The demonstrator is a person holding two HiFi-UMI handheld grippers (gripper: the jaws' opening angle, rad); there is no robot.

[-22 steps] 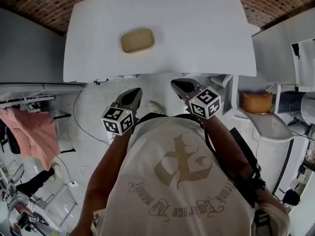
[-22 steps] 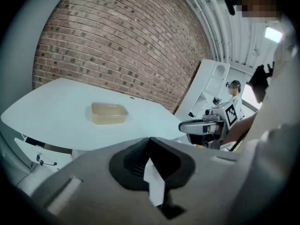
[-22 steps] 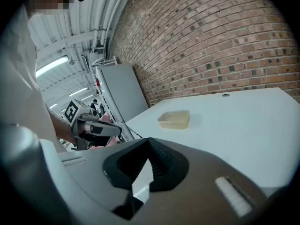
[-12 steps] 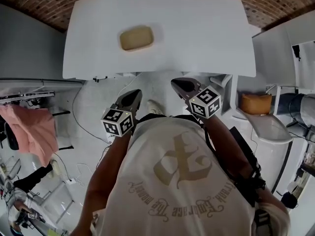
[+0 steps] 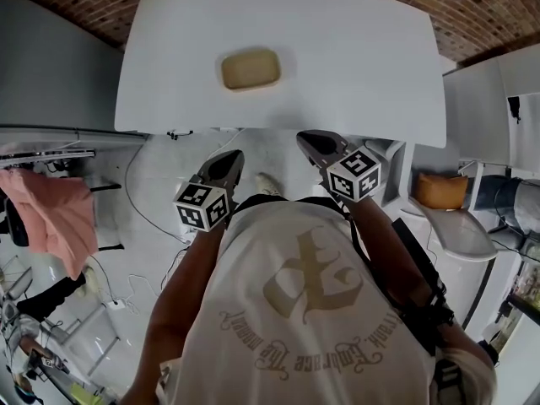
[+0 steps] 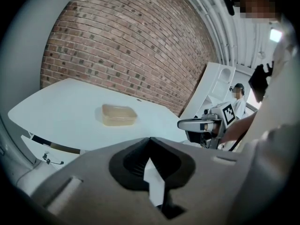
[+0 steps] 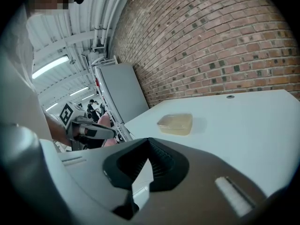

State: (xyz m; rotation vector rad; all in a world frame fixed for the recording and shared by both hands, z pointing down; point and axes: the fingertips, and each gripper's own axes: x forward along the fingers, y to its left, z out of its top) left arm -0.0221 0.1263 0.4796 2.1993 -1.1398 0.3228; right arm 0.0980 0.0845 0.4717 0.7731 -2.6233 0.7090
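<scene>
A smooth white table (image 5: 363, 49) with rounded corners stands against a rough red brick wall (image 6: 117, 46). On the table's far left part lies a shallow, translucent, yellowish plastic container (image 5: 250, 69), rectangular with rounded corners. Short of the table's near edge, the matte grey left gripper (image 5: 228, 162) and right gripper (image 5: 309, 140) hover. Each has its jaws pressed together on nothing, well apart from the container.

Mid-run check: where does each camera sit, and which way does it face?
Head view: on the head, steeply down at white table, tan container; shirt, arms, left gripper, right gripper show.
Left gripper view: rides it, along shut jaws toward container; right gripper shows.
Right gripper view: likewise; left gripper shows.
All share the container.
</scene>
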